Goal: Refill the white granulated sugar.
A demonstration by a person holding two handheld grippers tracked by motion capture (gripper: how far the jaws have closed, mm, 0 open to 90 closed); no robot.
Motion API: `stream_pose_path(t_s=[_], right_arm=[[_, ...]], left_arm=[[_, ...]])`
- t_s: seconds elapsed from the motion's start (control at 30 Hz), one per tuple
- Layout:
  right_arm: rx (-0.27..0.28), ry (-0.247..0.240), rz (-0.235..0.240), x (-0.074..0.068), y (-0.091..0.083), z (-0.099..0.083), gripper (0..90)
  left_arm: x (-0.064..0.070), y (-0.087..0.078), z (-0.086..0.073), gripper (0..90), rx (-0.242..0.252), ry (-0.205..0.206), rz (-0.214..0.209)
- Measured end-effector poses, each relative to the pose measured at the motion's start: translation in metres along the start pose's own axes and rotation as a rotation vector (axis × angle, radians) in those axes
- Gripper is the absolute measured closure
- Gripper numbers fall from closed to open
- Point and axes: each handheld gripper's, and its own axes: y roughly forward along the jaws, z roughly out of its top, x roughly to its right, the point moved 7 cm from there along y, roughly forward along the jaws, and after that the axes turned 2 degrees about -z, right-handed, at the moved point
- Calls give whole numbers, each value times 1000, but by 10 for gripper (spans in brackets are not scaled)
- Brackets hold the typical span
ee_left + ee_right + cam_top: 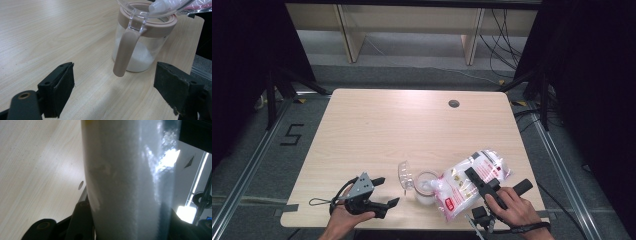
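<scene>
Clear bag (472,182) clamped in right gripper (476,181), tipped over jar (426,187), left gripper (384,192) agape.

One pale wooden table (377,135) with one small dark round hole (454,103) near its far edge. One clear glass jar (140,53) with a beige ring collar, partly filled with white grains. One clear hinged lid (404,173), flipped open beside the jar mouth. One beige hanging latch tab (124,53) on that jar. One clear plastic bag (469,182) of white grains with red and white print. Two black two-jaw grippers: left gripper (383,191), right gripper (474,181). Two hands: left hand (343,220), right hand (512,206).
</scene>
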Motion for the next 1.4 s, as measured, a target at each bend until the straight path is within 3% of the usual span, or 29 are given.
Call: stream_pose_path(t_s=[0.23, 0.33, 0.53, 0.63, 0.93, 1.3, 1.33, 1.4], right_arm=[[3, -12, 0, 2, 0, -1, 684], [0, -1, 1, 0, 0, 0, 684], [4, -15, -2, 2, 0, 0, 684], [-2, -1, -4, 1, 0, 0, 685], [0, -21, -2, 2, 0, -1, 685], [-10, -8, 0, 2, -1, -2, 686], [-13, -8, -2, 2, -2, -2, 686], [-9, -7, -2, 2, -1, -2, 686]], left_arm=[[0, 0, 0, 161, 0, 3, -1], [1, 0, 0, 161, 2, -19, 0], [1, 0, 0, 162, 1, -17, 0], [0, 0, 0, 162, -1, 8, -3], [0, -1, 0, 162, -7, 10, 4], [0, 0, 0, 162, -2, 11, -3], [1, 1, -1, 162, 1, -22, 2], [1, 1, -1, 162, 0, -21, 1]])
